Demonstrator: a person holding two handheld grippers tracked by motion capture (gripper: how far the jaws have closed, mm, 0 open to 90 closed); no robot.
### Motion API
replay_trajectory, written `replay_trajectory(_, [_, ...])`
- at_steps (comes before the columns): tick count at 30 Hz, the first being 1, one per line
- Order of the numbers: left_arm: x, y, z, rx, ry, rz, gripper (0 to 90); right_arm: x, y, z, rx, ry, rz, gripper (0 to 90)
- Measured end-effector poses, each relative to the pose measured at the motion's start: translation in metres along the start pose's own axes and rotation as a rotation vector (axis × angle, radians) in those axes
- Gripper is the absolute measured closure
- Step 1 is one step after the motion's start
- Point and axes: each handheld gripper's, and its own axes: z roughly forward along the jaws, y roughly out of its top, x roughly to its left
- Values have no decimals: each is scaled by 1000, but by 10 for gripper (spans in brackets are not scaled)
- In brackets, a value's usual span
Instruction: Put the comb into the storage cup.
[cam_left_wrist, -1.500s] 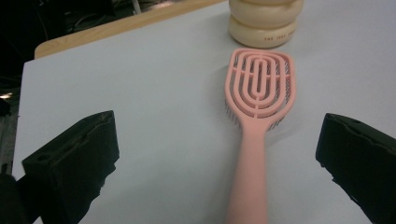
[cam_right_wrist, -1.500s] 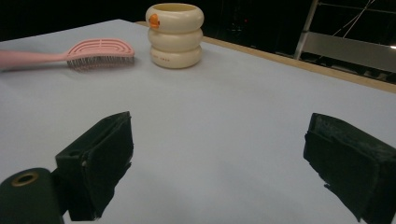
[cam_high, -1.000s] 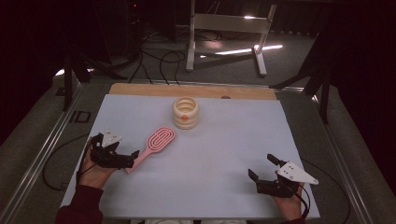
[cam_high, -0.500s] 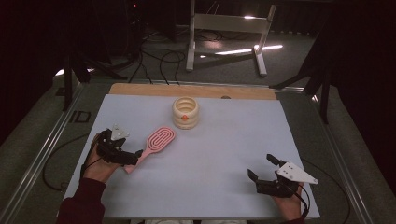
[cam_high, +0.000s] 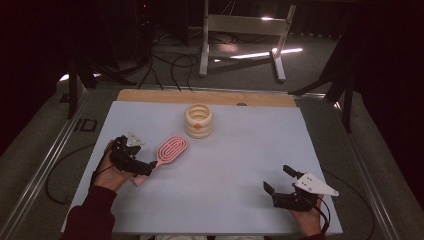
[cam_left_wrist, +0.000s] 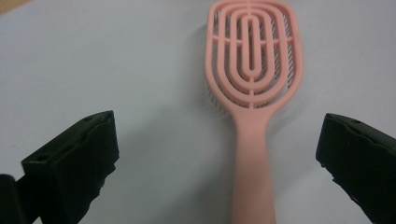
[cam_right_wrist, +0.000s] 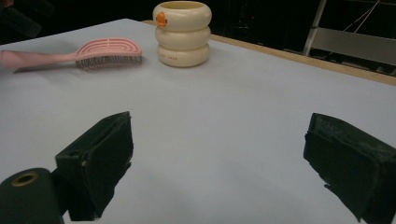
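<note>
I have the left gripper (cam_high: 145, 167) at the handle of the pink hairbrush (cam_high: 169, 151), which lies flat on the table (cam_high: 240, 150) near the cream holder (cam_high: 198, 120); its fingers (cam_left_wrist: 77, 161) stand wide on either side of the handle, not gripping. The right gripper (cam_high: 280, 187) rests well apart, fingers wide and empty. I judge the pickup not yet made, everything after it outstanding

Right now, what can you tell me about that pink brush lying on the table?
The pink hairbrush looks like smooth plastic. Its oval head is an open frame of nested loops, with fine dark bristles facing down. A straight handle runs back between the wide-open jaws of the left gripper, and neither jaw touches it. It lies flat on the pale table, at its left side, head pointing toward a cream ribbed cup standing apart from it.
</note>
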Motion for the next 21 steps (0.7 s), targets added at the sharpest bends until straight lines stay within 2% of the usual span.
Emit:
replay_trajectory(7, [-2, 6, 10, 56, -5, -14, 0, 0, 0, 0, 3, -1, -2, 81])
replay_trajectory(12, [-5, 10, 16, 105, 2, -5, 1, 0, 0, 0, 4, 0, -1, 81])
replay_trajectory(21, [-8, 13, 27, 166, -15, -10, 1, 0, 0, 0, 4, -2, 1, 81])
